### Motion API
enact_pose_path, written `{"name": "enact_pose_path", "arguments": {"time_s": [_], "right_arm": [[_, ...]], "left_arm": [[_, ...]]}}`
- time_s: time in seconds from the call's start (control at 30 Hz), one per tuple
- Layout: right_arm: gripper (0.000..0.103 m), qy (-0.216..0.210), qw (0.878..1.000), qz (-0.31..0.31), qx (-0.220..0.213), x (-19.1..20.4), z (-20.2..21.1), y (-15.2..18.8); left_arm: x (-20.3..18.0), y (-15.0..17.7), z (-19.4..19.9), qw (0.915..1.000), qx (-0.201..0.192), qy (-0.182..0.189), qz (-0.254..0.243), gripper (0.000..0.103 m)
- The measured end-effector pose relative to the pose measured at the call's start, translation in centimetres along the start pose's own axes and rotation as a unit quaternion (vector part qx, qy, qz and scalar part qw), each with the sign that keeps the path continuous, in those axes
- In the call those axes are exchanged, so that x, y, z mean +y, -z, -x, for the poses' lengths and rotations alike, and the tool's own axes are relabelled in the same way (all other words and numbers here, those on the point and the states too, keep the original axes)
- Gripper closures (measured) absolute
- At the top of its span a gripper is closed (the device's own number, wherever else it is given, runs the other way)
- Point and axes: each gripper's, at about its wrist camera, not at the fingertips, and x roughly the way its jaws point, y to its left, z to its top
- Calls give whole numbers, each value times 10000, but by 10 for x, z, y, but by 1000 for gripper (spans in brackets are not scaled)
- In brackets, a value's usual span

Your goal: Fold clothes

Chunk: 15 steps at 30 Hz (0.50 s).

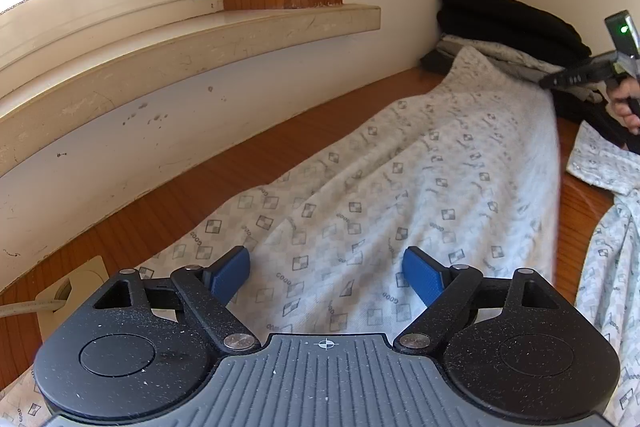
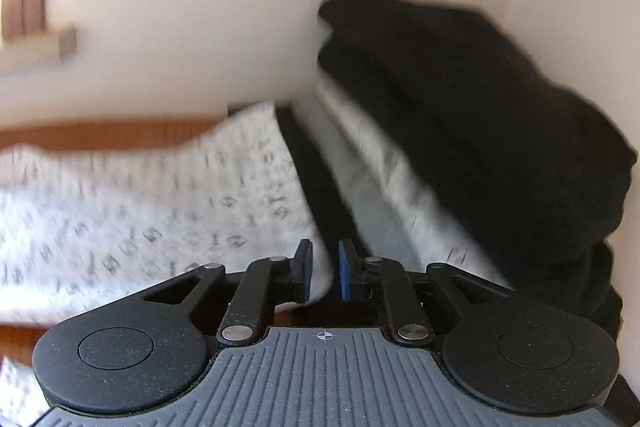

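The patterned garment (image 1: 400, 187) is lying lengthwise on the wooden surface (image 1: 240, 163), partly folded and unfinished. The left tool (image 1: 326, 277) is hovering over its near end, blue pads spread wide and gripping nothing. The right tool (image 2: 325, 273) is clamping the garment's far edge, jaws nearly together. Folded dark clothes (image 1: 508, 15) are sitting stacked in the corner, apparently done.

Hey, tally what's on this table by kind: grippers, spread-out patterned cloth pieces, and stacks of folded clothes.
Grippers: 2, the left gripper and the right gripper
Patterned cloth spread out: 2, the patterned garment and a smaller patterned piece, possibly part of it
Stacks: 1, the folded stack
Total: 5
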Motion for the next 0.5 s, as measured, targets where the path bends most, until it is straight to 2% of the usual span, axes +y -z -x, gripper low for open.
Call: {"name": "enact_pose_path", "arguments": {"time_s": [0.07,0.1,0.2,0.33,0.4,0.43,0.5], "right_arm": [[73,24,9996,59,-282,11,8,2],[64,-216,9987,22,-453,19,13,3],[62,-1181,9912,23,-603,49,22,5],[59,-1739,9818,340,-681,91,21,13],[58,-1751,9801,596,-726,104,16,17],[58,-1722,9804,699,-653,104,13,17],[56,-1745,9799,720,-654,98,17,16]], "left_arm": [[0,0,0,10000,-4,7,9,17],[0,0,1,10000,-5,9,9,17],[1,-1,1,10000,-20,19,43,17],[9,-14,5,9998,-140,-112,46,17],[18,-23,6,9996,-251,-153,8,17],[25,-27,5,9994,-306,-188,17,24],[39,-33,0,9992,-271,-245,129,50]]}}
